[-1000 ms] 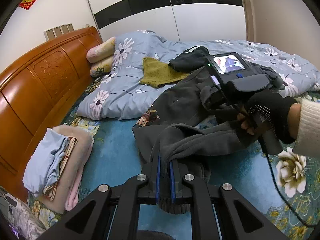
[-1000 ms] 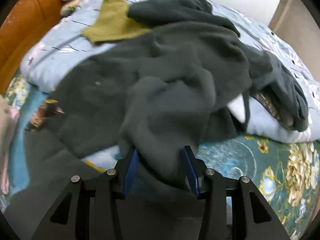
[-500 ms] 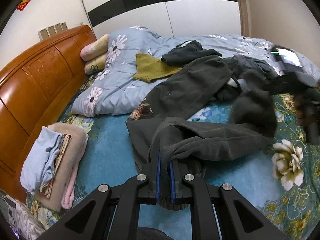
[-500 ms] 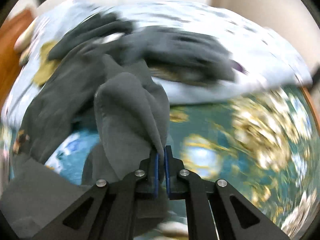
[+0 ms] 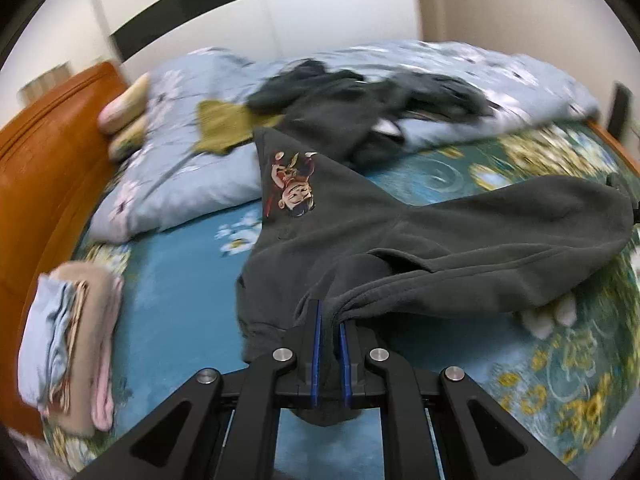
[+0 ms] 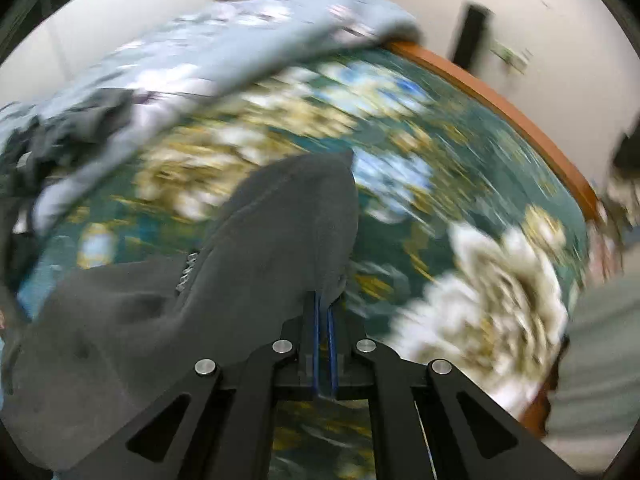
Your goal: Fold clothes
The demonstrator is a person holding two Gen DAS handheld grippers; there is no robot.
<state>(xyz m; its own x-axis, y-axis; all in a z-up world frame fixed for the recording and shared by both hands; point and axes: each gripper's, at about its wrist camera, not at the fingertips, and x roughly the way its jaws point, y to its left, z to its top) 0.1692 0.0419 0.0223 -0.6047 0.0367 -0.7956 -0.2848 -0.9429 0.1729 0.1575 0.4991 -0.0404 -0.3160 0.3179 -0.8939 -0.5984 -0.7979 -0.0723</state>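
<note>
A dark grey fleece garment [image 5: 440,240] with a cartoon print [image 5: 294,188] hangs stretched over the bed between my two grippers. My left gripper [image 5: 329,320] is shut on one bunched edge of it. My right gripper [image 6: 324,308] is shut on another edge of the grey garment [image 6: 256,264], off the right side of the left wrist view. The right wrist view is motion blurred.
A folded stack of clothes [image 5: 68,344] lies at the left by the wooden headboard [image 5: 36,184]. A light blue floral duvet [image 5: 192,184] with more dark clothes [image 5: 360,108] and an olive knit [image 5: 220,124] lies behind. The bed's wooden edge [image 6: 520,120] runs at the right.
My right gripper closed on the garment and swung out to the right, pulling it taut off the pile. The cartoon print has come into view. The left gripper kept its hold.
</note>
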